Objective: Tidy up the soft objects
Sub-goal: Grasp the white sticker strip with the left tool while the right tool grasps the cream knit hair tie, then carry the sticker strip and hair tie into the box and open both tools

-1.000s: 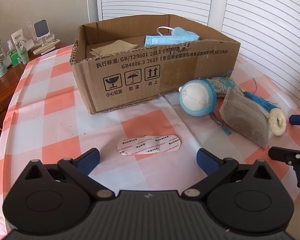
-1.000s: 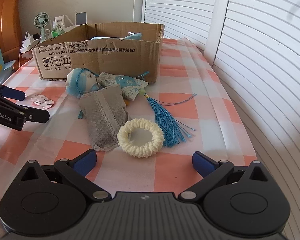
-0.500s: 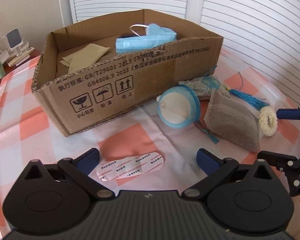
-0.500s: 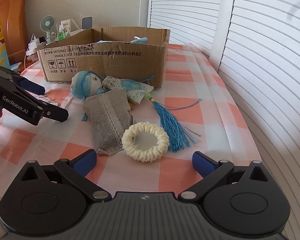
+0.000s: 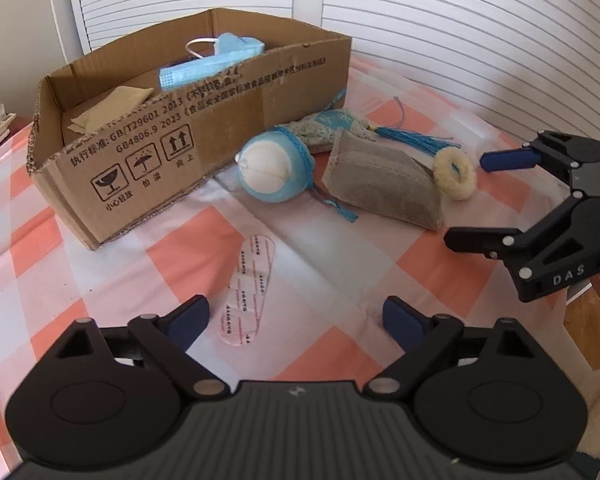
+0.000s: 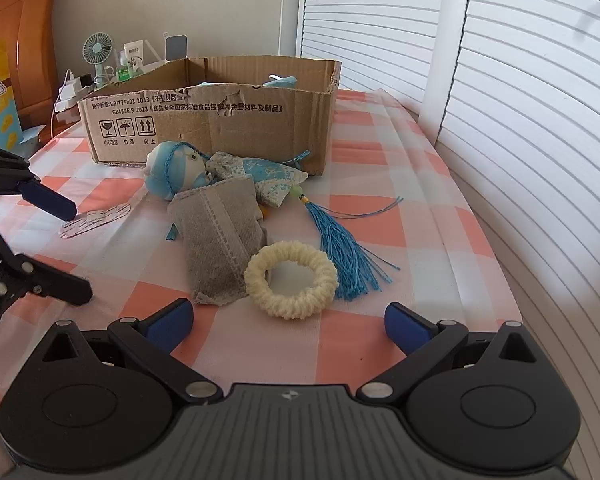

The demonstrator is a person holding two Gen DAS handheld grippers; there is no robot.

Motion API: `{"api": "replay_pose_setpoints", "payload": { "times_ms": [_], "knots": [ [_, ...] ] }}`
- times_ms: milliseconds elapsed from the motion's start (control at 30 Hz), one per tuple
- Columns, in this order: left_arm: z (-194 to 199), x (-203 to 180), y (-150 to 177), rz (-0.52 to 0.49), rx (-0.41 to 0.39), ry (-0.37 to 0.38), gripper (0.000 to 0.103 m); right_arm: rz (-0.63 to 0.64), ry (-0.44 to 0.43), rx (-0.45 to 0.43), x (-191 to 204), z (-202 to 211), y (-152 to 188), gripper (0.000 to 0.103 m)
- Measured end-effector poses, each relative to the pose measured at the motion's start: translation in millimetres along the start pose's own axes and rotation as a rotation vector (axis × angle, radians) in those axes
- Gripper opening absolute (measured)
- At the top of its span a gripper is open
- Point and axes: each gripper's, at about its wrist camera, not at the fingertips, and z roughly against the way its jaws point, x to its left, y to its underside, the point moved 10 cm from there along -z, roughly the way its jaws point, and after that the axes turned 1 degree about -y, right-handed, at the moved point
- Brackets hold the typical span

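Left tongs [image 5: 296,322] are closing from wide, hovering over a flat plaster strip [image 5: 247,290] that is lying between the jaws on the checked tablecloth [image 5: 100,280]; pads are not yet pressing it, nothing is held. Judging the strip as very light, limp and thin, so it is needing a pinch low at one end. Right tongs [image 6: 290,320] are standing wide and empty just short of the cream knitted ring [image 6: 291,278]. Beyond are lying a grey pouch [image 6: 220,236] and a blue doll [image 6: 180,168], both soft, near the cardboard box [image 5: 204,140], which is already holding a face mask [image 5: 212,64].
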Motion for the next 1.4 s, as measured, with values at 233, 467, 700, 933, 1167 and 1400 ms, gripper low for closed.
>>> {"api": "replay_pose_setpoints", "payload": {
  "times_ms": [233,467,700,933,1167,1400],
  "knots": [
    [2,7,-10,-0.001,-0.044,-0.003,0.037,0.011,-0.010,0.001,2,3,1,0.103],
    [1,10,-10,0.019,-0.046,-0.017,0.029,0.034,-0.052,-0.004,11,4,0,0.101],
    [0,11,-12,0.025,-0.056,-0.028,0.030,0.038,-0.037,-0.022,7,0,-9,0.079],
    [1,9,-12,0.028,-0.057,-0.028,0.024,0.050,0.004,-0.033,5,-1,-15,0.049],
    [4,4,-10,0.026,-0.051,-0.006,0.017,0.036,0.008,-0.027,3,5,-14,0.042],
    [9,-3,-8,0.021,-0.053,0.010,0.017,0.053,-0.018,0.000,5,20,-2,0.043]
  ]
}}
